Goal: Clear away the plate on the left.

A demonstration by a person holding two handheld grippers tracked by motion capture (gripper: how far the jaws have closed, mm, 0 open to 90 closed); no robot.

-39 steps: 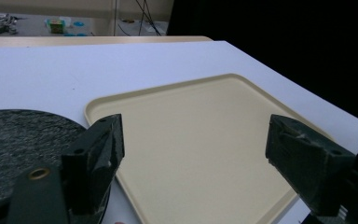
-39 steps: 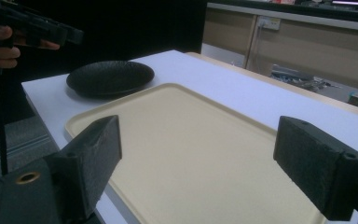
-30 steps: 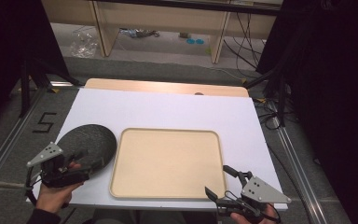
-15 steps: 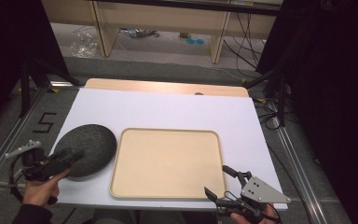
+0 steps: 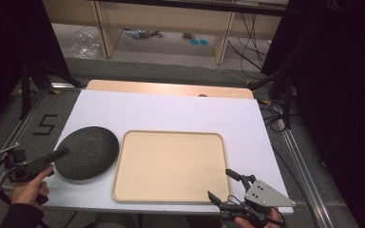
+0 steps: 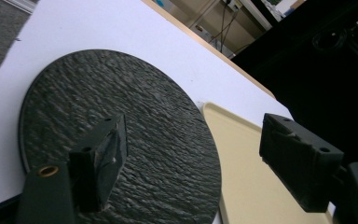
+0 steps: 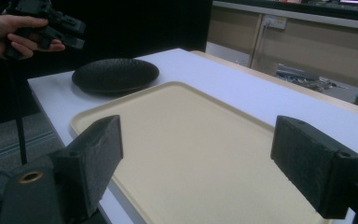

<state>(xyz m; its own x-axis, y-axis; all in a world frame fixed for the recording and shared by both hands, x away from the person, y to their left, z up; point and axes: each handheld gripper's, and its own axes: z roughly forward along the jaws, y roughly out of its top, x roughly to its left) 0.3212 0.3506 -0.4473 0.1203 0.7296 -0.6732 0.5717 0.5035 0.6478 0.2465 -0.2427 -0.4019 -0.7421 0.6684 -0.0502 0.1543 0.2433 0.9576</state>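
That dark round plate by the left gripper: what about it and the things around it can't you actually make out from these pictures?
- Black plate, left gripper view: its near edge is cut off by the frame bottom and partly hidden behind the left gripper's jaw.
- Beige tray, left gripper view: cut off by the bottom edge, partly behind the other jaw.
- Right gripper, high view: the hand holding it is cut off at the frame bottom.
- Small dark spot on the table's far edge, high view: too small to identify.

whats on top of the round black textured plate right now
Nothing lies on the round black textured plate; its rough face is bare. The open left gripper hovers over its edge. What is beneath the plate is covered.
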